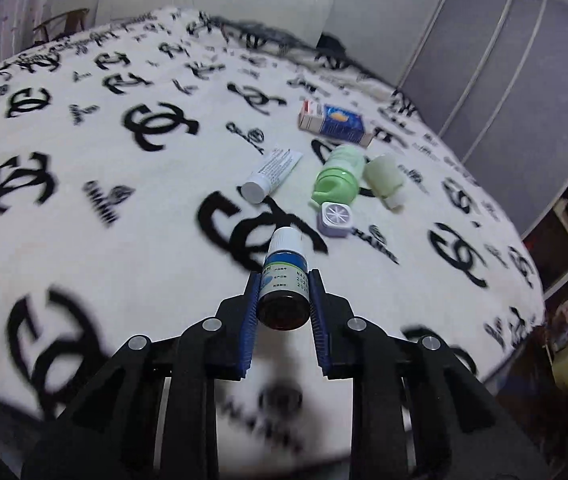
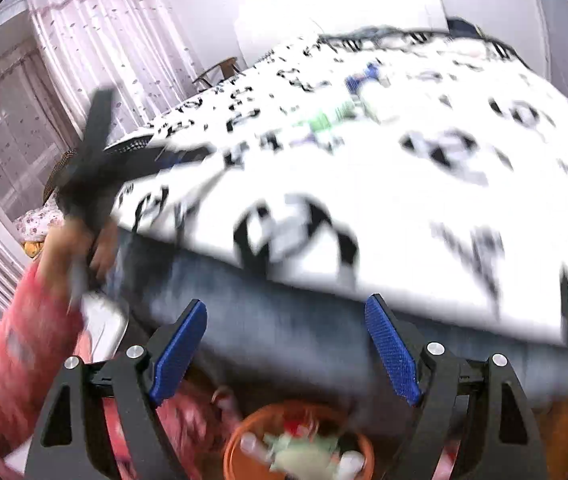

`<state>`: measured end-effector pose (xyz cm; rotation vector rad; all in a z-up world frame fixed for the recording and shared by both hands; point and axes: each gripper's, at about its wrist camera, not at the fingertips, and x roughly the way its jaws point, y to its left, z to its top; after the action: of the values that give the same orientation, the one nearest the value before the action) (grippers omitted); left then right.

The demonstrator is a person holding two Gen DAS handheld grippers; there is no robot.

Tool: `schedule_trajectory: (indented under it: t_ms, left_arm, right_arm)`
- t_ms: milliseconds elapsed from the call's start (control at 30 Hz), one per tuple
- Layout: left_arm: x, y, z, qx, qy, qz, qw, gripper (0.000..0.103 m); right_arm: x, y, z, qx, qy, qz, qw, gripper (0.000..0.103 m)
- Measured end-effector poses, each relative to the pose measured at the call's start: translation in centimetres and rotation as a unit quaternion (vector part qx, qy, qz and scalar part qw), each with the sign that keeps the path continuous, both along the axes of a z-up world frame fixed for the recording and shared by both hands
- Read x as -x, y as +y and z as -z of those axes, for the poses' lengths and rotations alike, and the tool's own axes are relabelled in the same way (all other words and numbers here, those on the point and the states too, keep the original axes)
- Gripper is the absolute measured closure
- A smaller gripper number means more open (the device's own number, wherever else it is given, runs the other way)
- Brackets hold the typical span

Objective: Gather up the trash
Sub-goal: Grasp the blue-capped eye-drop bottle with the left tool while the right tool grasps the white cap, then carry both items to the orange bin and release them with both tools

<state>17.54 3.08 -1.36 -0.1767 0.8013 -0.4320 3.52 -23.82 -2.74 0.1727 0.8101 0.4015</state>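
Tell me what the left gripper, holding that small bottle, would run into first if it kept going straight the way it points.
Probably the small lilac square container on the patterned blanket, just beyond the dropper bottle clamped in the left gripper. Depth is unclear; it may reach bare blanket first.

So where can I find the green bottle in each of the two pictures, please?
Left wrist view: the green bottle lies on the blanket, right of centre, between the white tube and a pale green cap.
Right wrist view: only a blurred green smear on the bed, upper middle; probably the same bottle.
Shared landmark: the blue box just beyond it.
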Motion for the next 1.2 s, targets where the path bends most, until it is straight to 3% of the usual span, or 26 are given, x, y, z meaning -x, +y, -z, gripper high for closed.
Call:
schedule_trajectory:
  t_ms: [133, 333, 367, 500, 667, 867, 1000, 1200]
  left_arm:
    - [4.0, 1.8, -0.6, 0.002, -0.028, -0.009, 0.9995, 0.08]
    - [7.3, 4.1, -0.1, 0.024, -0.028, -0.024, 0.9991, 0.08]
    - [7.6, 4.4, 0.1, 0.023, -0.026, -0.025, 0.9991, 0.08]
    - [8.5, 5.4, 0.4, 0.021, -0.025, -0.026, 0.9991, 0.08]
    - [8.8, 6.3, 0.4, 0.031, -0.029, -0.027, 0.9987, 0.08]
    - [9.5, 6.0, -0.1, 0.032, -0.032, -0.022, 0.9987, 0.08]
    - [10.5, 5.1, -0.5, 0.032, -0.032, -0.005, 0.9989, 0.08]
    - [13.2, 2.6, -0.6, 0.025, -0.024, 0.036, 0.9988, 0.08]
  right_arm:
    - [-7.8, 3.9, -1.7, 0.042, -0.016, -0.001, 0.999, 0.024]
    - [-19.4, 9.3, -0.2, 0.102, 0.025, 0.062, 0.993, 0.03]
    - [-21.0, 9.8, 0.3, 0.111, 0.035, 0.072, 0.991, 0.033]
    - [-24.7, 10.4, 2.4, 0.118, 0.085, 0.102, 0.984, 0.06]
    - [-24.7, 10.4, 3.1, 0.126, 0.092, 0.105, 0.982, 0.066]
    - [-22.7, 8.8, 0.8, 0.087, 0.08, 0.103, 0.988, 0.066]
    - [-19.1, 7.3, -1.5, 0.06, 0.059, 0.083, 0.993, 0.066]
    - [-10.4, 4.5, -3.5, 0.045, 0.027, 0.054, 0.997, 0.066]
